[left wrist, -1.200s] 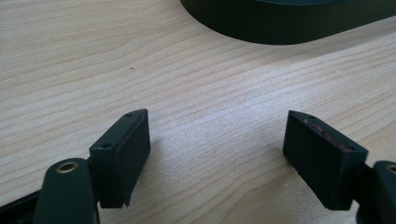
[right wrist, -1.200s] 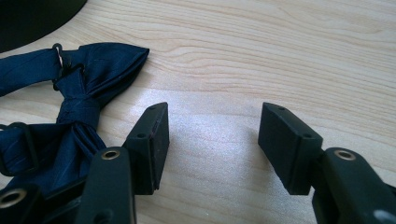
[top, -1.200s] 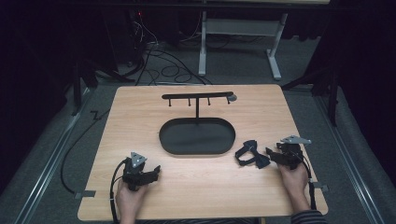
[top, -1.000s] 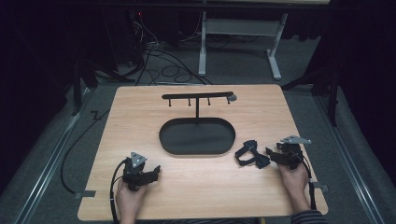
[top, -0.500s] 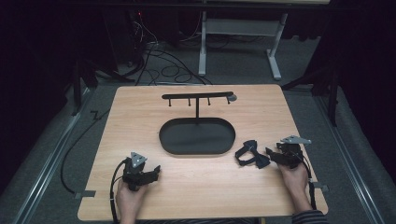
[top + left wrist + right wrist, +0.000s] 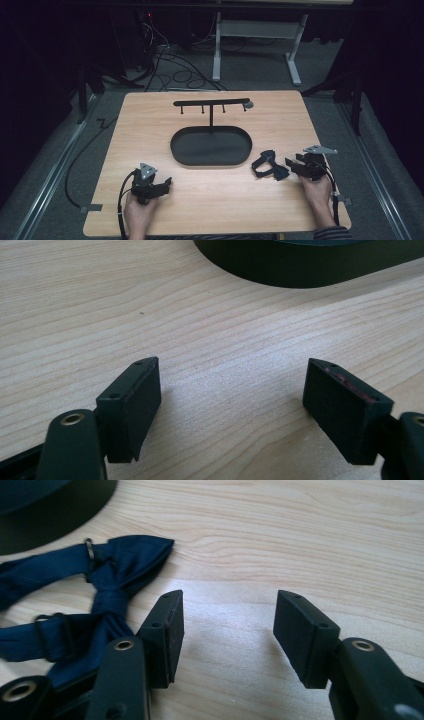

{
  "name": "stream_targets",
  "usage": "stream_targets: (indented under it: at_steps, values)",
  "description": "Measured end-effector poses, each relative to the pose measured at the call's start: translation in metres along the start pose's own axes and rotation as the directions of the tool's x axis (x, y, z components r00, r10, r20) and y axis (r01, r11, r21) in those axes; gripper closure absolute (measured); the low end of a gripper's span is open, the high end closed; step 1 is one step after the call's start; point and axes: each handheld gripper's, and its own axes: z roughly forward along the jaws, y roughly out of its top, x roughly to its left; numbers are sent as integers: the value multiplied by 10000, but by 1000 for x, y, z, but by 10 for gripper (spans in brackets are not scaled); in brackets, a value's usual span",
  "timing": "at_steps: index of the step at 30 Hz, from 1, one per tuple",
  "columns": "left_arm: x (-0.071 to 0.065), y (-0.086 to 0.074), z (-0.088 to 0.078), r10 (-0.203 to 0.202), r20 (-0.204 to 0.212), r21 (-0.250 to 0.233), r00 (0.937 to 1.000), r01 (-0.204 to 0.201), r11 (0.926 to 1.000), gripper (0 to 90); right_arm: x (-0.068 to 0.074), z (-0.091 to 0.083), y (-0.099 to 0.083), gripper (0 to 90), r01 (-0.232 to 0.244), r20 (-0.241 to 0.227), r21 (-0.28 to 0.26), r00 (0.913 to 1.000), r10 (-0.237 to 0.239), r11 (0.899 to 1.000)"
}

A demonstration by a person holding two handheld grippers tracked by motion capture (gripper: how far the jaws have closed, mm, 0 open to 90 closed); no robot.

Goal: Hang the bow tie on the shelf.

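navy bow tie [image 6: 107,570] is seen lying flat on the wooden table [image 6: 150,125], just right of the oval black tray [image 6: 210,146] & just left of the right gripper [image 6: 296,165]; strap w/ metal ring lies loose beside it; nothing is hung yet on the t-shaped rack [image 6: 211,103] rising behind the tray, its pegs bare; work is judged at the very start — tie not yet picked up, lifting & hanging (or placing in tray) all left to do; right gripper [image 6: 227,630]: jaws apart, fairly wide, have just been closing a little, w/ only bare wood between them; tie lies to the outer side of the left jaw, against it or nearly, not clamped; left gripper [image 6: 232,402] is held low over bare table nr front edge, jaws wide, nothing held or touched.
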Motion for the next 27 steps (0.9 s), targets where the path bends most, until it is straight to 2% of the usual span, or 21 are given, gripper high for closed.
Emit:
stream_targets:
  at_steps: [4,9,14,16,27]
  values:
    - [0,0,0,-1,0,0,10000,1,10000,237,3,-5,2,511,86,-276,-204,9996,-92,9998]
    - [0,0,0,1,1,1,10000,-1,10000,237,6,-9,7,534,38,-630,-217,9980,-51,9998]
    - [0,0,0,0,1,1,10000,0,10000,237,14,-10,16,539,222,-954,-338,9951,-253,9992]
    - [0,0,0,-1,0,-1,10000,1,10000,237,19,-8,21,543,396,-1049,-317,9936,-428,9987]
    - [0,0,0,-1,3,-1,10000,1,10000,237,35,5,33,555,677,-1380,-115,9880,-687,9976]
